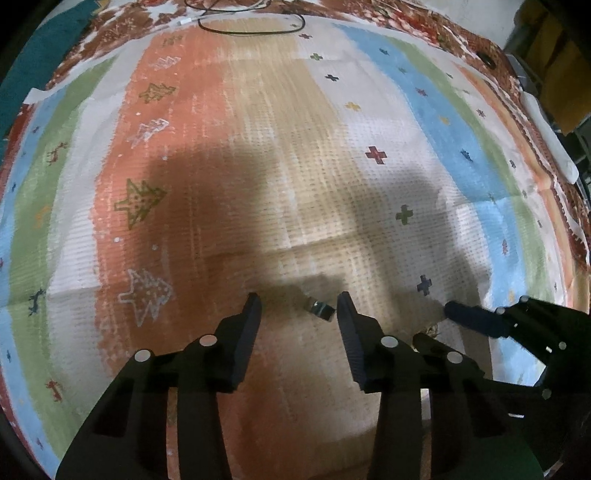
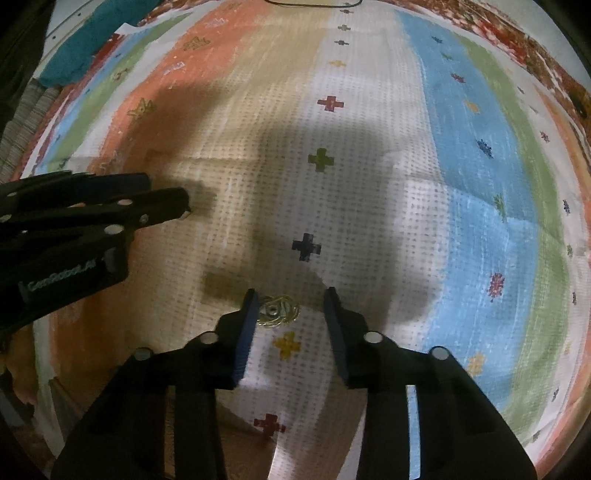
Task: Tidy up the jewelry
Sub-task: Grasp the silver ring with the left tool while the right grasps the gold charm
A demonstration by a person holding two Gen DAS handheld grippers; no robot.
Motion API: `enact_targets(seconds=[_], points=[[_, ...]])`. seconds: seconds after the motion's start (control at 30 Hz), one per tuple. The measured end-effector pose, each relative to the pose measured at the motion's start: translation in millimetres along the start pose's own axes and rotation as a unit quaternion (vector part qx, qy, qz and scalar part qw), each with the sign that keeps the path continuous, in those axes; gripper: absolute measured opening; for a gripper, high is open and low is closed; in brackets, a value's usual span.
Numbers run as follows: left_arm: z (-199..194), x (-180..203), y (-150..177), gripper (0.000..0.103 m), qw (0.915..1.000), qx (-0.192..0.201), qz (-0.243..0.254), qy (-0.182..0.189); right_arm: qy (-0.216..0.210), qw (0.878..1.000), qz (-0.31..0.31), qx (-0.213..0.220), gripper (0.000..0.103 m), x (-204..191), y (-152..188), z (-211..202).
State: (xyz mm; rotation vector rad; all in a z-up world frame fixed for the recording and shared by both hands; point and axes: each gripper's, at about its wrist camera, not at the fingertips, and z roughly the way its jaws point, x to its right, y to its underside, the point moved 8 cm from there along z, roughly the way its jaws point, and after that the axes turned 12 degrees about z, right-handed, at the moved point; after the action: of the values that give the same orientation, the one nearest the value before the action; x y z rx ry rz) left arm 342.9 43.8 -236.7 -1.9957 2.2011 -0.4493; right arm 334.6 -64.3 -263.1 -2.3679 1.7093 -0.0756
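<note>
My left gripper (image 1: 299, 304) is open, low over the striped cloth (image 1: 280, 147). A small dark metallic piece of jewelry (image 1: 320, 309) lies between its fingertips, close to the right finger. My right gripper (image 2: 290, 301) is open, and a coiled gold chain with a round pendant (image 2: 277, 310) lies on the cloth between its fingertips, nearer the left finger. The right gripper also shows at the lower right of the left wrist view (image 1: 480, 321); the left gripper shows at the left of the right wrist view (image 2: 110, 214).
The cloth (image 2: 369, 184) has orange, beige, white, blue and green stripes with small crosses. A black cable loop (image 1: 251, 27) lies at its far edge. A teal cloth (image 2: 92, 40) lies at the far left. A white object (image 1: 550, 136) lies by the right edge.
</note>
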Motion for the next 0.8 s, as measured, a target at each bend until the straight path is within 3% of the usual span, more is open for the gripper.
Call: enact_targets(seconds=[0.17, 0.27, 0.33, 0.8], points=[[7, 6, -3, 0.039, 1.0000, -0.004, 0.008, 0.002, 0.003, 1.000, -0.001, -0.001, 0.027, -1, -3, 1], [11, 8, -1, 0.031, 0.9999, -0.009, 0.013, -0.002, 0.006, 1.000, 0.001, -0.001, 0.020, -2, -4, 2], [11, 7, -1, 0.021, 0.9999, -0.011, 0.012, -0.005, 0.004, 1.000, 0.004, -0.002, 0.019, -3, -4, 3], [-10, -1, 11, 0.020, 0.9996, 0.002, -0.004, -0.026, 0.006, 1.000, -0.005, 0.024, 0.016, -4, 0, -22]])
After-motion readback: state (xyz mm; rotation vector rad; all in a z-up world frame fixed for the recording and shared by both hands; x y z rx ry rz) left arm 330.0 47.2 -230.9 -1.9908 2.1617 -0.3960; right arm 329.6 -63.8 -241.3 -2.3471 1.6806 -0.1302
